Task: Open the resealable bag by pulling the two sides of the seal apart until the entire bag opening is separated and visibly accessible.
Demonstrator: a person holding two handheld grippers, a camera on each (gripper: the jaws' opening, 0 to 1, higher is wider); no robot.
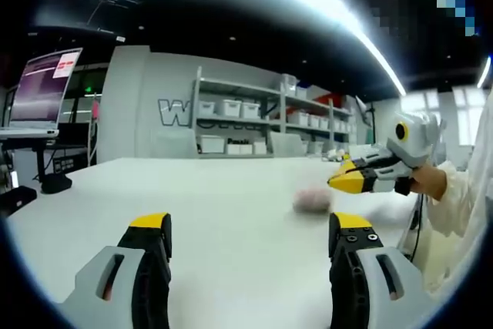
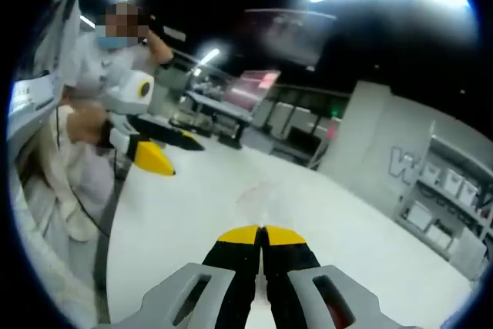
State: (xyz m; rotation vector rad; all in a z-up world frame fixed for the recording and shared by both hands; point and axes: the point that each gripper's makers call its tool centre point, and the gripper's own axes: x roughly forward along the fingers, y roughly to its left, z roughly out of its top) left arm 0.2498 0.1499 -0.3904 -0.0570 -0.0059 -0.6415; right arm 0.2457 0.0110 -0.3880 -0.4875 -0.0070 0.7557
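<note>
A small pinkish, blurred bag lies on the white table, ahead and to the right of my left gripper. That gripper is open, its yellow-tipped jaws wide apart with nothing between them. My right gripper comes in from the right, held by a hand just above and right of the bag, its tips together. In the right gripper view my right gripper is shut with nothing visible in it. A faint pale patch, apparently the bag, lies beyond its tips. My left gripper hovers at the left.
A laptop screen stands at the table's far left beside a dark stand. Shelves with white bins line the back wall. A person in a white coat stands at the table's edge.
</note>
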